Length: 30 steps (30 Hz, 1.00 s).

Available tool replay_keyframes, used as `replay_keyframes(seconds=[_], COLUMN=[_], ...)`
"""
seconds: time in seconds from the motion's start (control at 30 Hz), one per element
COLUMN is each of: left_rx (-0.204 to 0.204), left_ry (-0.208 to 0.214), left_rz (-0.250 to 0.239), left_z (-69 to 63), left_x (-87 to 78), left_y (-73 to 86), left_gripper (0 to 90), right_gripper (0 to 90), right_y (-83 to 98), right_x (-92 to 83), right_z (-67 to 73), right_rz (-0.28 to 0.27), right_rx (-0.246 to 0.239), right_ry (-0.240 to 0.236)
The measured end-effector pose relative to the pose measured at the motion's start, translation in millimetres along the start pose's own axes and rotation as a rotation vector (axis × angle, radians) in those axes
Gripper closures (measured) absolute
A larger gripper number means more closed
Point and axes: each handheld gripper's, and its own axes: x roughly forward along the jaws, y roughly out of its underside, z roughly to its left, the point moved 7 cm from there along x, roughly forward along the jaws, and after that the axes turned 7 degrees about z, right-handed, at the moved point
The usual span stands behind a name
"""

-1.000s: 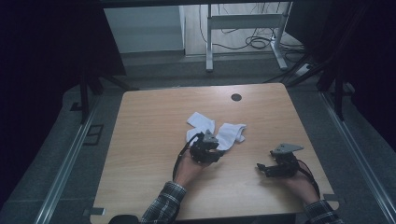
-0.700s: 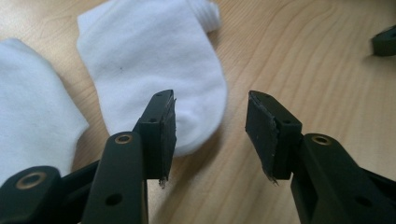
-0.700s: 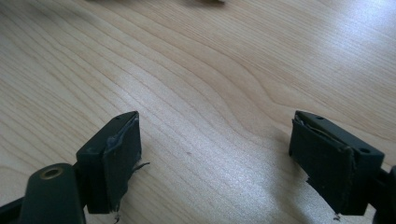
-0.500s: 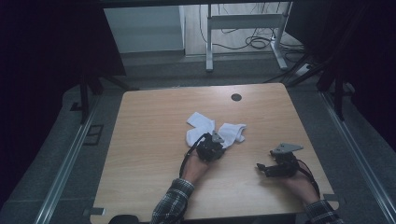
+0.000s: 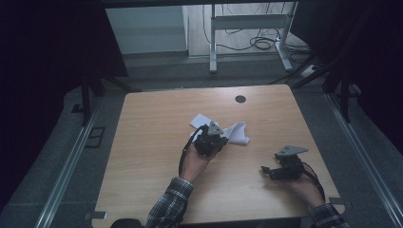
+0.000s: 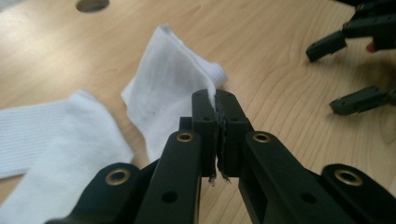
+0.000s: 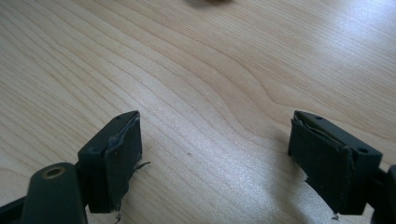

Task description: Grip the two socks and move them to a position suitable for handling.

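- The wooden table (image 5: 142,156) has a pale grain and rounded corners.
- A round dark hole (image 5: 240,99) sits near its far edge, right of the middle (a cable opening, by its look).
- A white desk frame (image 5: 249,23) stands on the floor beyond the table.
- Black cables (image 5: 259,43) lie loose on the floor under that frame.
- A metal rail (image 5: 66,166) runs along the floor at the left.

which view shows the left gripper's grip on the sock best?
Left gripper view: the left gripper has closed on the edge of the sock, seen up close. In the high view the gripper hides the pinch. The right gripper view looks at bare table.
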Motion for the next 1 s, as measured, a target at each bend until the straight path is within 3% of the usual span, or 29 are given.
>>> replay_keyframes(seconds=[0.27,0.57,0.73,1.0], left_rx=[-0.011,-0.025,-0.024,0.0], left_ry=[-0.023,-0.037,-0.007,0.052], left_rz=[-0.031,-0.052,-0.05,-0.035], left_z=[6.1,13.5,10.9,-6.7], left_x=[-23.6,-44.1,-57.3,-66.9], left_y=[-5.5,-0.5,7.4,28.0], left_gripper=[87.4,87.3,86.7,86.1], right_gripper=[15.3,18.0,18.6,18.8], right_y=[0.5,0.5,0.3,0.3], right_x=[-0.3,-1.1,-1.2,-1.2], right_z=[1.3,0.4,0.2,0.3], right_rz=[0.016,0.017,0.015,0.014], right_rx=[-0.017,-0.009,-0.004,-0.001], right_ry=[-0.007,-0.005,-0.002,-0.001])
